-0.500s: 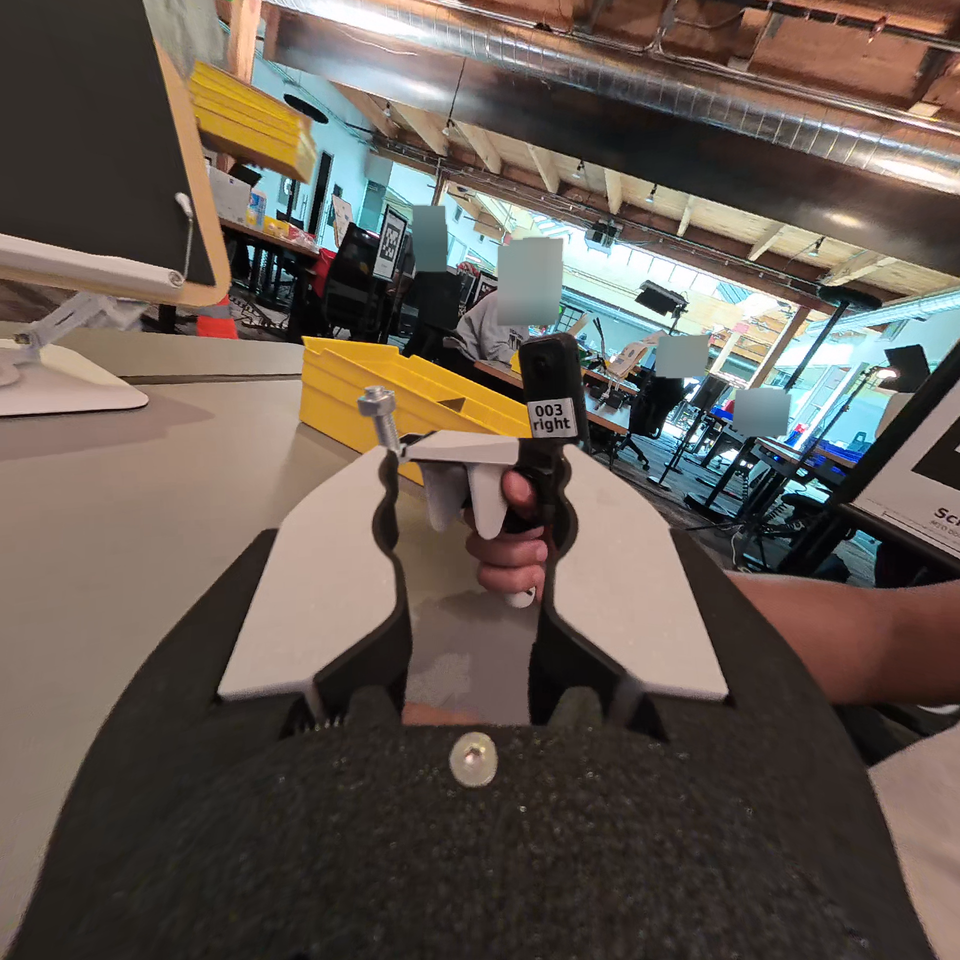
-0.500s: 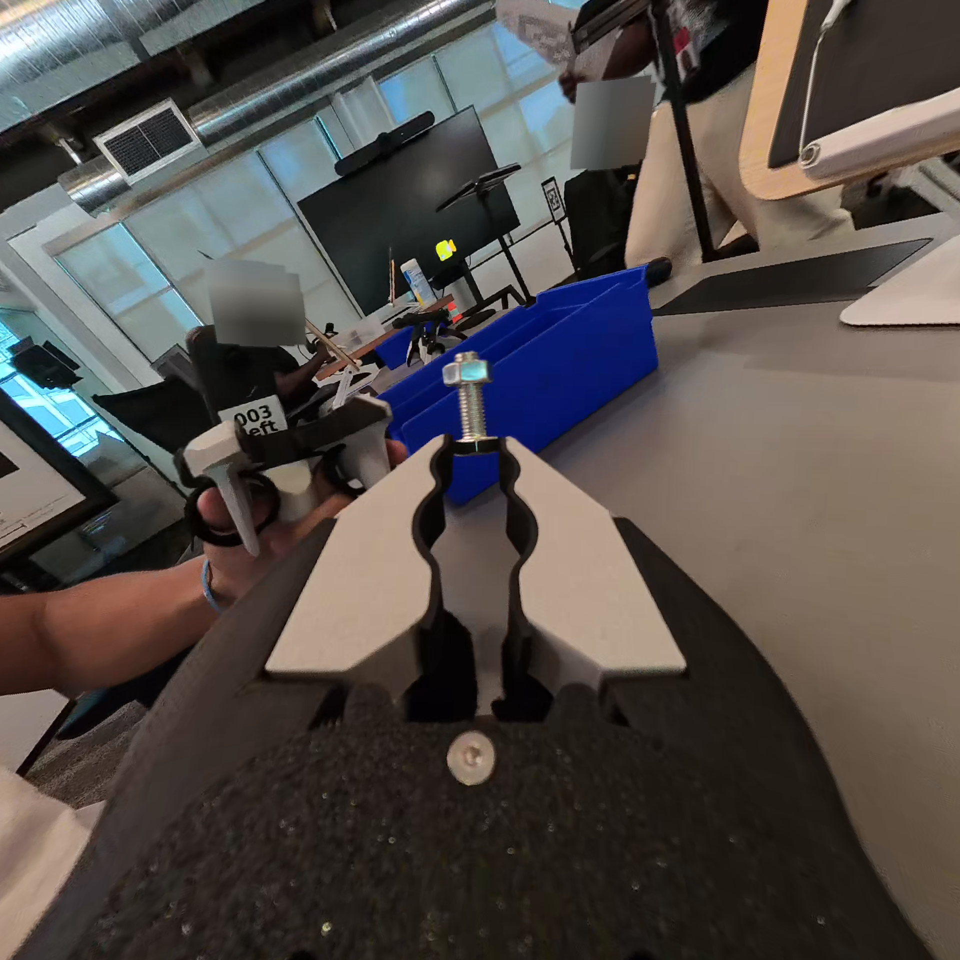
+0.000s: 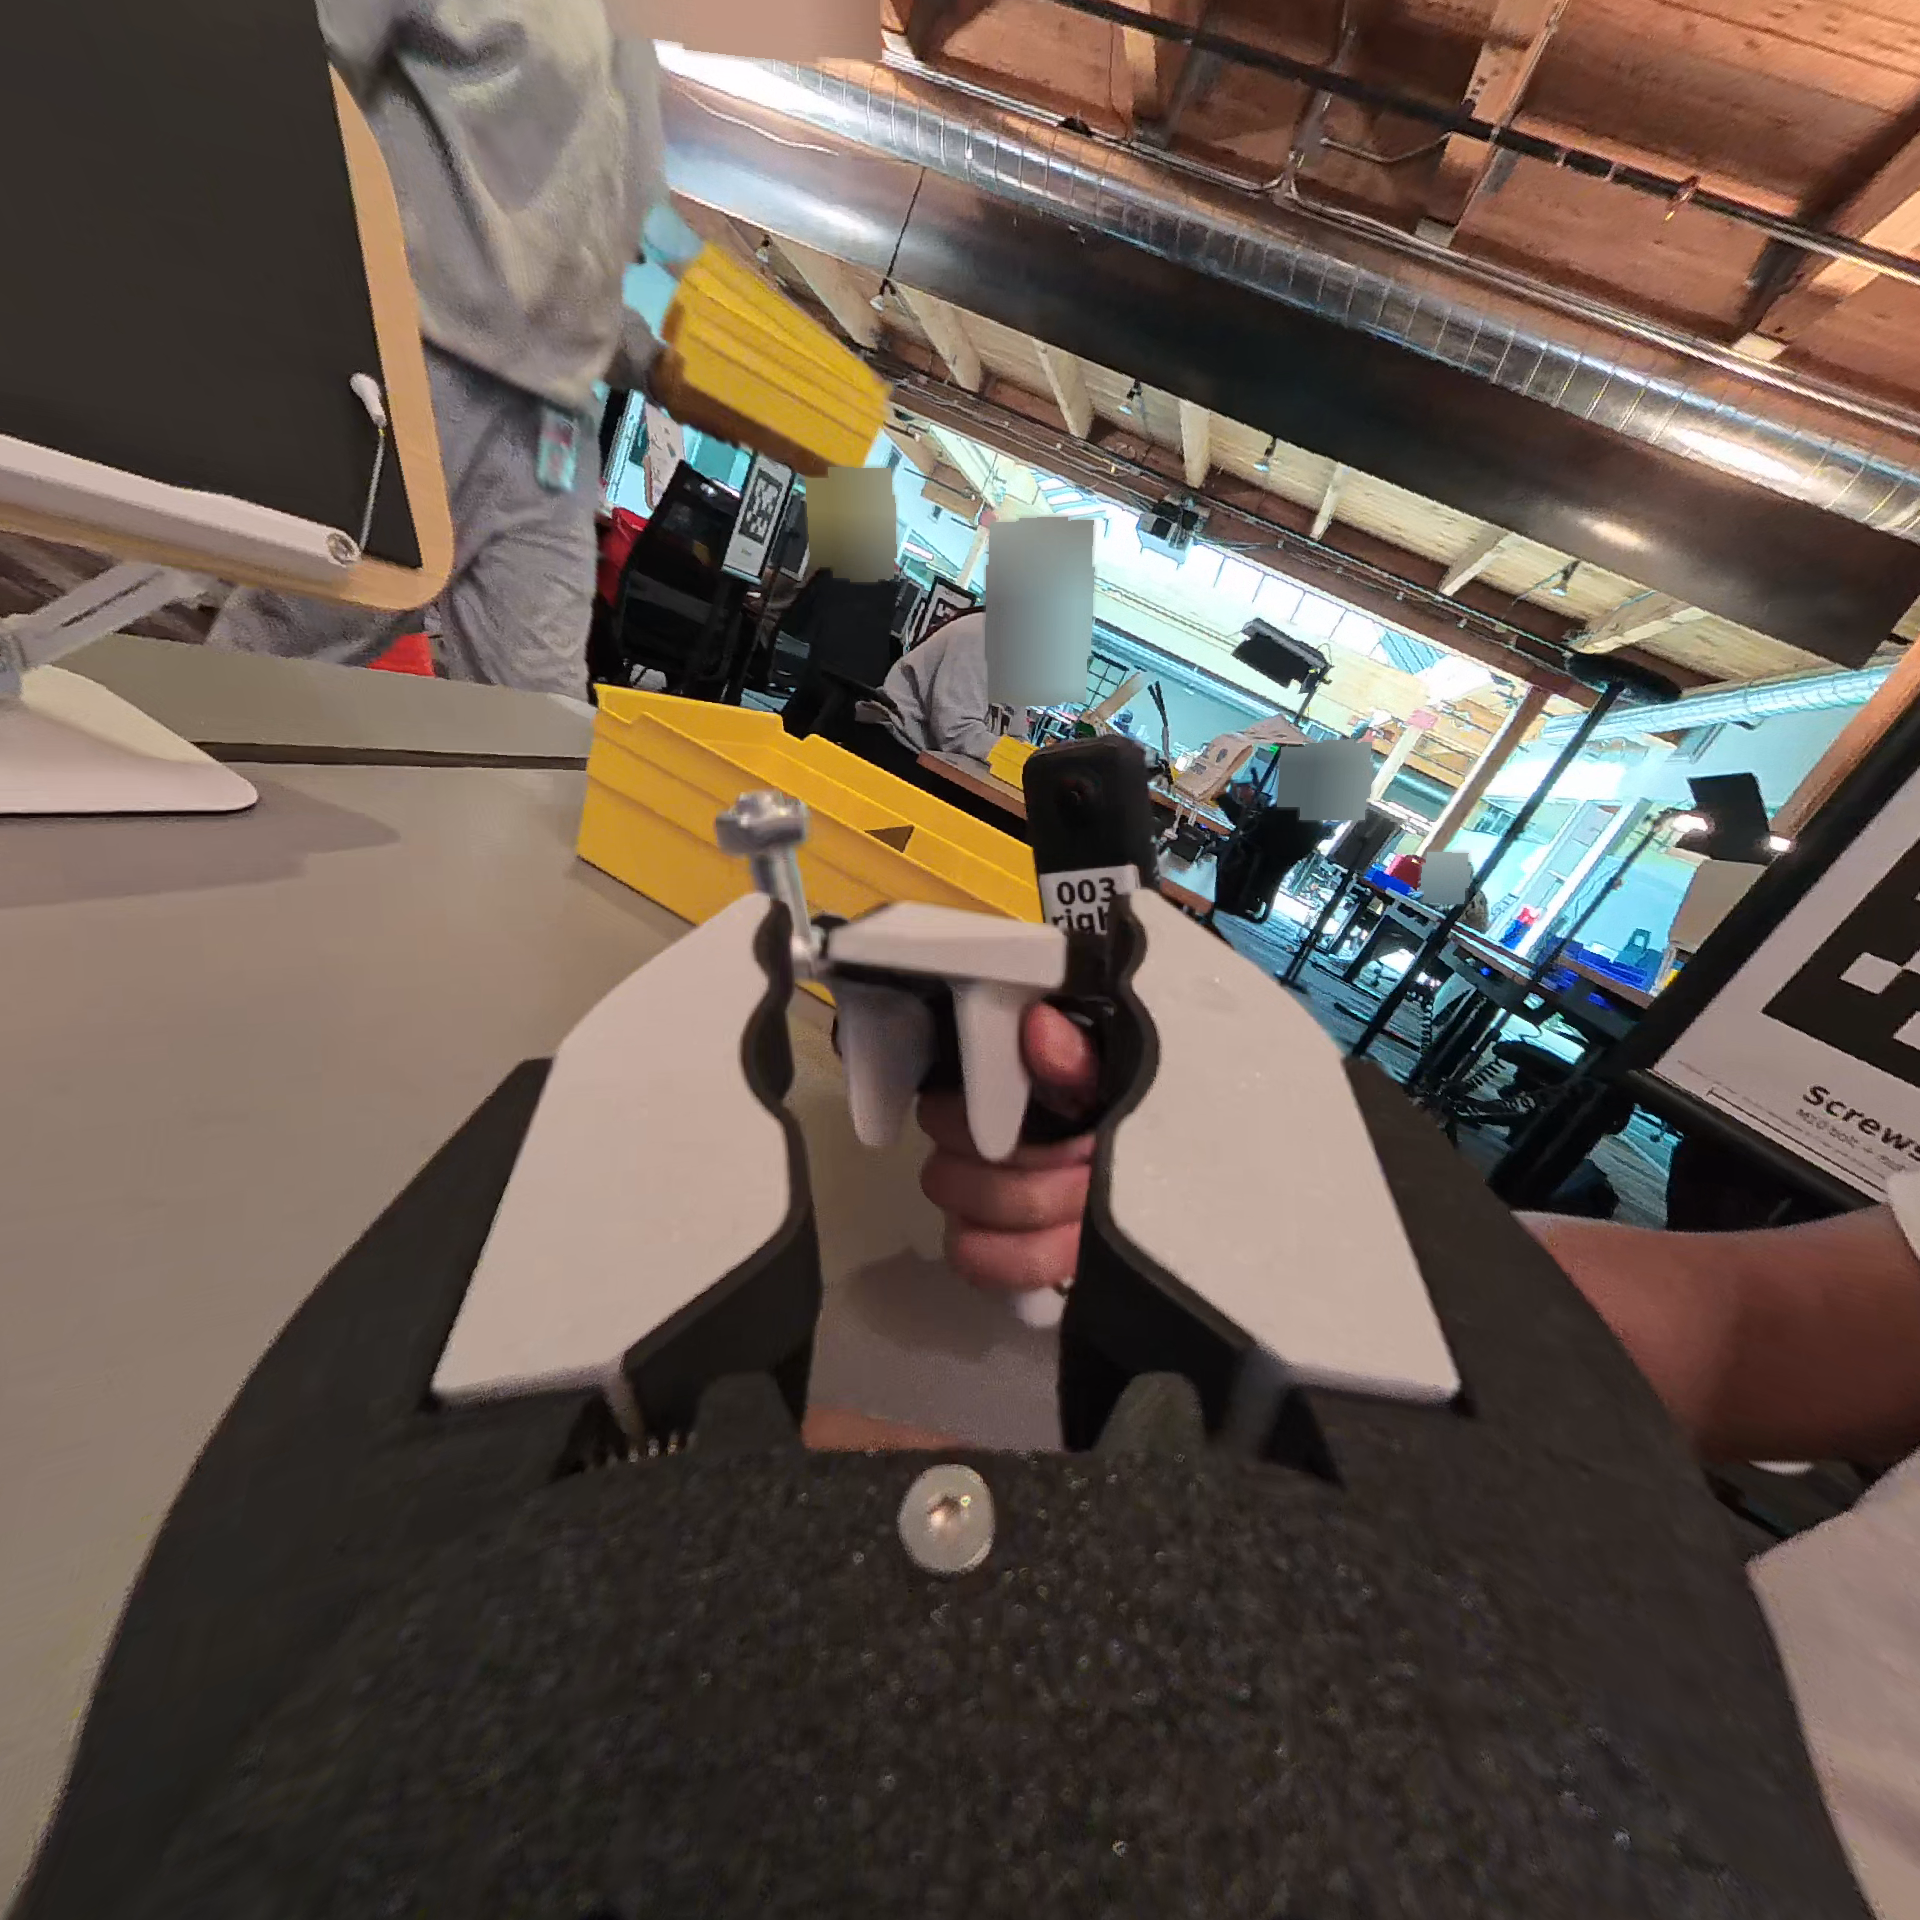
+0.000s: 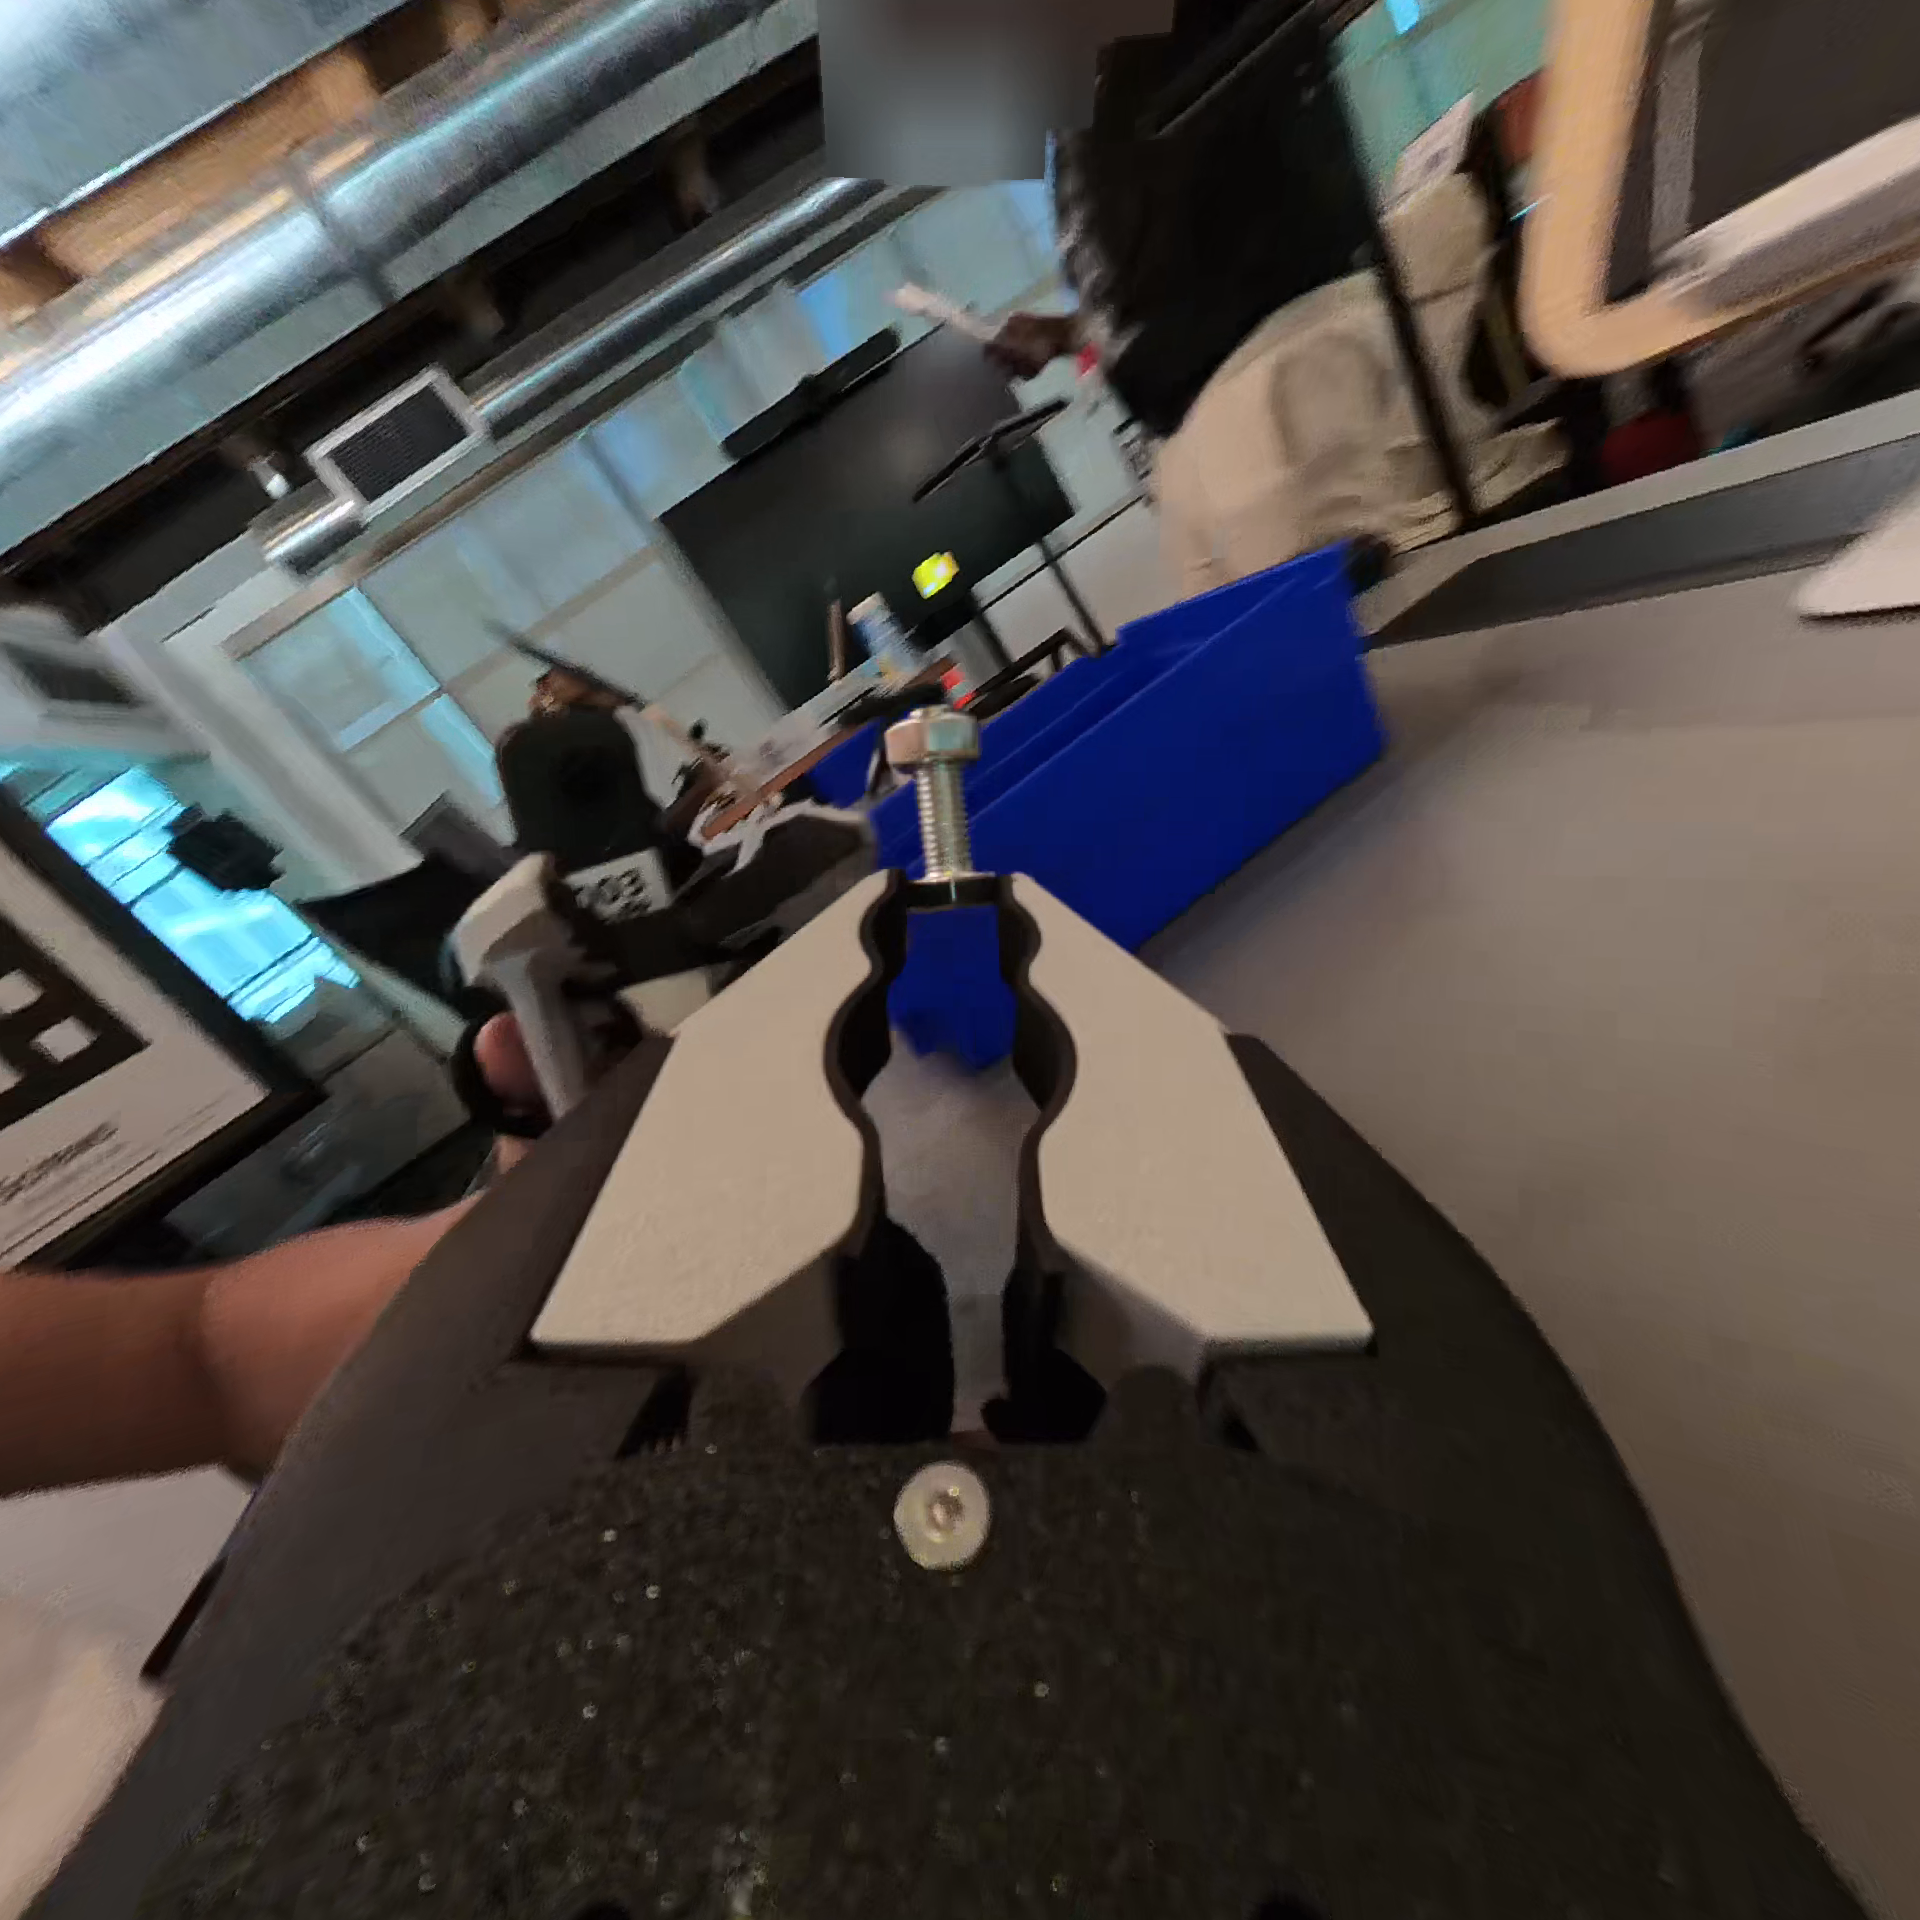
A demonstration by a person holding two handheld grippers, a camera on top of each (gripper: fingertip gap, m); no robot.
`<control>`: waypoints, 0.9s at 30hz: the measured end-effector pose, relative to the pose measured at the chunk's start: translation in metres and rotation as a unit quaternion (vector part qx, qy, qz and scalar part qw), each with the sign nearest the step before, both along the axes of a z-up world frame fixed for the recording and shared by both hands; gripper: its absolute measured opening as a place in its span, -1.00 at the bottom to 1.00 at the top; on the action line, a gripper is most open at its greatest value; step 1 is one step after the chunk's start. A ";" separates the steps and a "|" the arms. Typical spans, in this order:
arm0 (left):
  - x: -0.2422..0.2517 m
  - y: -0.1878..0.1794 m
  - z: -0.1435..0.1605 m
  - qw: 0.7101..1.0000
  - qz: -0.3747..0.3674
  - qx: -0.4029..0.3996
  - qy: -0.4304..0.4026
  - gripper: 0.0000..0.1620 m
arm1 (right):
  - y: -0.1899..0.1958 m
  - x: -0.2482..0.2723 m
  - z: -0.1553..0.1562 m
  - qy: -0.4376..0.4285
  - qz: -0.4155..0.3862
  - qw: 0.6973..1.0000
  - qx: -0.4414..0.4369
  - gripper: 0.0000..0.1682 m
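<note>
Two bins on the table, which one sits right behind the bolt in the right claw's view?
The blue bin, directly behind the bolt held upright in the right claw. The yellow bin shows only in the left wrist view.

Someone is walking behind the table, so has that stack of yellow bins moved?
Yes. The stack of yellow bins has shifted right and lower in the left wrist view, away from the wood-edged board.

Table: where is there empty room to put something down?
Bare grey table lies between the white stand base and the yellow bin, and right of the blue bin. It is crowded where the two grippers meet.
</note>
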State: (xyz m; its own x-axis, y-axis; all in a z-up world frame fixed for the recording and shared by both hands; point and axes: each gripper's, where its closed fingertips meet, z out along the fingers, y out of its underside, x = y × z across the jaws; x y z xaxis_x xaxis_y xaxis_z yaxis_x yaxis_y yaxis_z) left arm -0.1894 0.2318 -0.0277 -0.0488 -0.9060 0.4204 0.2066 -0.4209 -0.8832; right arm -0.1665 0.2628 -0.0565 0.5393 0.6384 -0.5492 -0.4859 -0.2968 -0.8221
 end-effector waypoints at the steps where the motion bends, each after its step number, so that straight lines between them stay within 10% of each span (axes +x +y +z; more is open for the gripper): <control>1: -0.002 0.002 0.000 1.000 0.005 -0.001 0.000 -0.28 | 0.003 0.013 -0.001 0.003 -0.015 1.000 -0.004 -0.80; 27: 0.002 0.005 -0.005 1.000 0.006 0.001 0.015 -0.23 | -0.014 -0.028 -0.005 -0.043 0.057 0.997 0.032 -0.81</control>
State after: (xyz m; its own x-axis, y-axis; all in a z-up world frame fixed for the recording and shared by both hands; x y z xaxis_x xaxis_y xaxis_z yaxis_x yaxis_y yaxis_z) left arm -0.1879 0.2365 -0.0327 -0.0264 -0.9075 0.4192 0.1854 -0.4165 -0.8900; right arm -0.1943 0.2493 -0.0617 0.5054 0.7301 -0.4600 -0.3785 -0.2915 -0.8785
